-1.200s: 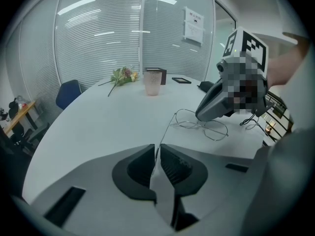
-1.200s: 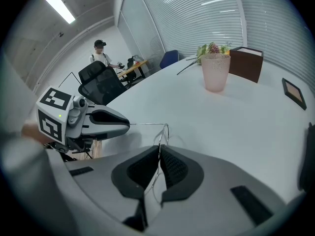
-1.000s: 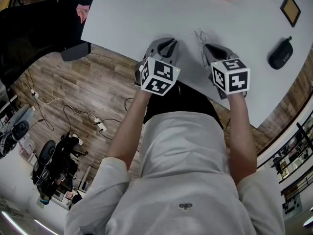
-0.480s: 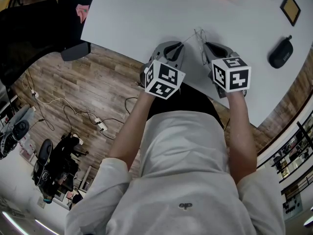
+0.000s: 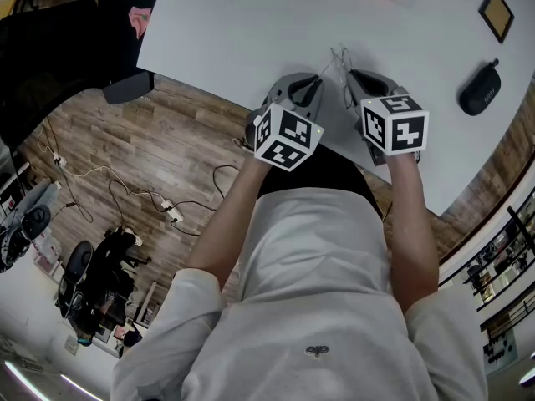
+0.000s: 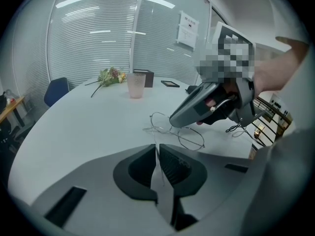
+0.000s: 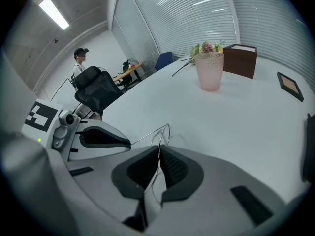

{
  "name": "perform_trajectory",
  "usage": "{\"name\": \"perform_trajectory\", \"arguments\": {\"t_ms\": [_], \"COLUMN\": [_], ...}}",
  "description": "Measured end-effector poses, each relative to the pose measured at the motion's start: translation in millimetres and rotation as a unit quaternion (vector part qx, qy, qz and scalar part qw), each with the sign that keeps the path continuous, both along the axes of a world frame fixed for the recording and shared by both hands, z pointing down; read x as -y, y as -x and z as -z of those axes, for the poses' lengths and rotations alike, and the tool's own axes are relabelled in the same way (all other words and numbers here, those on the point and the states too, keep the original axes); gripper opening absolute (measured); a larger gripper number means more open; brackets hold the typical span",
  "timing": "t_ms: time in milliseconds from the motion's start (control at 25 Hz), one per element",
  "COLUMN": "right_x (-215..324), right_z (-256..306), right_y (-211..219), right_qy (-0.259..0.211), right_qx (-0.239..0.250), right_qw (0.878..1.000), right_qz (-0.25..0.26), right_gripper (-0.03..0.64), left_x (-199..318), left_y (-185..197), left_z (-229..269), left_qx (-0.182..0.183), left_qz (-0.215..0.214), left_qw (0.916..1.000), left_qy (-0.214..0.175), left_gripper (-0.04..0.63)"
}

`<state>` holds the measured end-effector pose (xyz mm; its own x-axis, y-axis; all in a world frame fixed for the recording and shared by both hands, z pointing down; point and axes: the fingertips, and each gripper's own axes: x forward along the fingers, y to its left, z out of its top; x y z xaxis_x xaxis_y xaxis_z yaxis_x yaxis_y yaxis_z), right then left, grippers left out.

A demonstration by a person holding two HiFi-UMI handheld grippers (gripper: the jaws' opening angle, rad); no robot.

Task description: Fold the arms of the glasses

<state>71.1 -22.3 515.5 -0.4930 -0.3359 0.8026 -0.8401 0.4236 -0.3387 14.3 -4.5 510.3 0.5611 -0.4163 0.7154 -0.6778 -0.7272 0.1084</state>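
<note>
The left gripper [image 6: 155,147] has just been closing its jaws, which pinch a thin wire arm [image 6: 154,137] of the glasses [image 6: 181,134]. The frame rests on the white counter [image 6: 83,127] just beyond the jaws. The right gripper [image 6: 173,123] meets it from their right.

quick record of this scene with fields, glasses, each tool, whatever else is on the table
glasses: thin wire-rimmed glasses, near the front edge of the white table, held between both tools
glasses arm: the one in the left tool sticks out from the frame, not yet folded
left tool: shut on that wire arm; jaws have just been closing
right tool: shut on the glasses' rim
also on table: pink frosted cup, brown box, black pouch, dark picture frame
</note>
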Motion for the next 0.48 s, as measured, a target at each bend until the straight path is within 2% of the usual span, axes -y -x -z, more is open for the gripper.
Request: {"name": "perform_trajectory", "arguments": {"t_ms": [480], "right_x": [-0.9], "right_z": [-0.3], "right_y": [-0.8], "right_qy": [-0.004], "right_qx": [0.000], "right_qw": [1.000], "right_qz": [-0.009], "right_gripper": [0.018], "left_x": [-7.9], "left_y": [-12.3], "left_z": [1.5], "left_qx": [-0.021], "left_qz": [-0.004], "left_qw": [0.9997], "left_qy": [0.011], "left_gripper": [0.038]}}
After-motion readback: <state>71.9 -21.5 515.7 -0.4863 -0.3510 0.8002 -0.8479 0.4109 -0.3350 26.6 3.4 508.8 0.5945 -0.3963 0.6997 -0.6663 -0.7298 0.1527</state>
